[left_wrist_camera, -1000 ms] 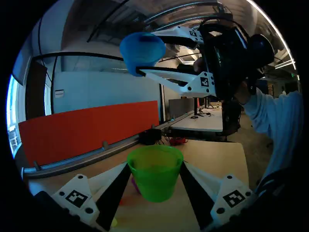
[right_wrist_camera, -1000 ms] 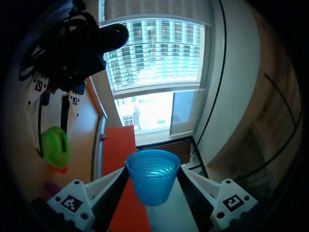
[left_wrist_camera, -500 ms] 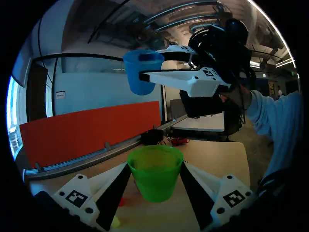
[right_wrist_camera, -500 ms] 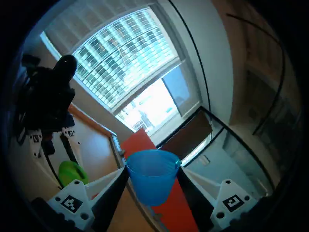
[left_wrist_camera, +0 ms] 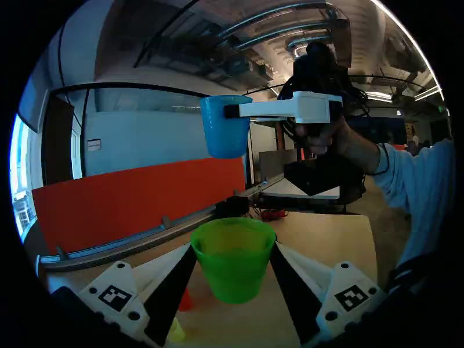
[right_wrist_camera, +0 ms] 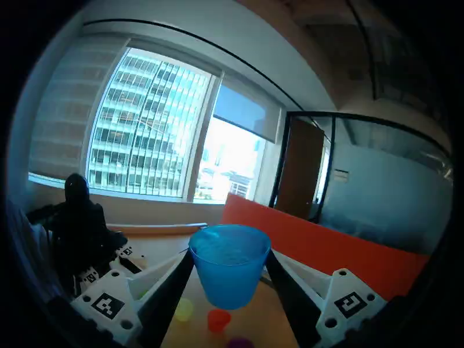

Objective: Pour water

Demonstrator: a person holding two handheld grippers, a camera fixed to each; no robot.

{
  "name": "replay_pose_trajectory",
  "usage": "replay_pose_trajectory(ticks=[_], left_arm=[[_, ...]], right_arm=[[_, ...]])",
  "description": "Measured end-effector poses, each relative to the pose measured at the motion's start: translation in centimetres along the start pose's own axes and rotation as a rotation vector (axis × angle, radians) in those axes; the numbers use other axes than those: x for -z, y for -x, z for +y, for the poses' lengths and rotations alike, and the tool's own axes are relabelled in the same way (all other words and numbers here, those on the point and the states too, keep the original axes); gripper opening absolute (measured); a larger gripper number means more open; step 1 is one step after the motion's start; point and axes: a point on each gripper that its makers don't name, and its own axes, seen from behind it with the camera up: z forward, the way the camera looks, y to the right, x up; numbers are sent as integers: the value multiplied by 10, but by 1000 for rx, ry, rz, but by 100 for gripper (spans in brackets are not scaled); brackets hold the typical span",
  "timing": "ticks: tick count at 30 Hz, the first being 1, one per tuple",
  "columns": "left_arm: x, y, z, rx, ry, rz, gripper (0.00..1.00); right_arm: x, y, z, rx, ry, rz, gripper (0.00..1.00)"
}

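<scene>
Tools hold one cup each. The left tool (left_wrist_camera: 233,250) squeezes a green cup (left_wrist_camera: 233,272) from both sides and holds it upright, low over the bench (left_wrist_camera: 325,232). The right tool (right_wrist_camera: 229,258) squeezes a blue cup (right_wrist_camera: 229,275) the same way.

The bench is light brown wood. A long orange board (left_wrist_camera: 133,197) stands along its far edge. A big window (right_wrist_camera: 145,151) shows tall buildings outside, and pipes (left_wrist_camera: 272,23) run under the ceiling. A little red cup (right_wrist_camera: 218,319), a yellow one (right_wrist_camera: 184,309) and a purple one (right_wrist_camera: 238,343) sit on the bench.

I cannot tell what is inside the green cup or the blue cup.

In the left gripper view the blue cup is upright, high above the green cup and well apart from it. A hand (left_wrist_camera: 325,130) with a light sleeve (left_wrist_camera: 423,180) reaches in from the right and holds the right tool level.
</scene>
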Motion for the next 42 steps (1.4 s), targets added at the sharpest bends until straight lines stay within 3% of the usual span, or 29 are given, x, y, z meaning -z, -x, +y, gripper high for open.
replay_pose_trajectory(ticks=[6,17,26,42], left_arm=[[4,-2,-6,1,-11,3,85],[17,10,-21,-10,-47,-20,85],[25,23,-26,-11,-59,-47,85],[19,53,-16,-8,-42,-114,85]], right_arm=[[3,5,5,-66,0,-6,89],[20,30,20,-79,37,-26,90],[36,54,24,-67,44,-46,90],[44,96,15,-115,0,-75,90]])
